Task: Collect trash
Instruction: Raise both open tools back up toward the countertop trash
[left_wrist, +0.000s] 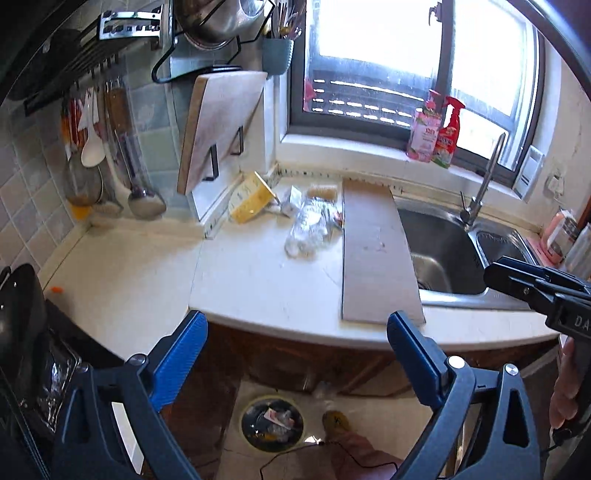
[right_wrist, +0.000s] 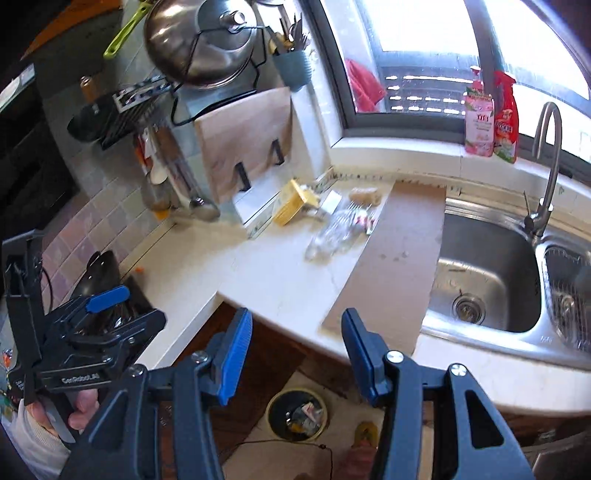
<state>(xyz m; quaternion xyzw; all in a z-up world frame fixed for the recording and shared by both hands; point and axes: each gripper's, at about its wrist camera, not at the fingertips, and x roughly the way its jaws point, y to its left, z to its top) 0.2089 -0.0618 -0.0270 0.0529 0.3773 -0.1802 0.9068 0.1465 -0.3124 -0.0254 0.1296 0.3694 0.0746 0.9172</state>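
Note:
Trash lies at the back of the white counter (left_wrist: 258, 288): a yellow carton (left_wrist: 251, 201), a crumpled clear plastic bottle (left_wrist: 308, 229) and a beige lump (left_wrist: 323, 191). The right wrist view shows the same carton (right_wrist: 295, 201) and bottle (right_wrist: 336, 230). On the floor below stands a round bin (left_wrist: 271, 421) (right_wrist: 297, 413) with scraps inside. My left gripper (left_wrist: 297, 325) hangs in front of the counter edge, above the bin, open wide and empty. My right gripper (right_wrist: 295, 317) is beside it, also open with nothing between its blue pads.
A grey board (left_wrist: 376, 254) lies between the trash and the steel sink (left_wrist: 443, 251) with its tap (left_wrist: 480, 192). A cutting board (left_wrist: 218, 125) leans at the back. Utensils hang on the left above a stove with a black pan (left_wrist: 22, 306). Two bottles (left_wrist: 436, 133) stand on the windowsill.

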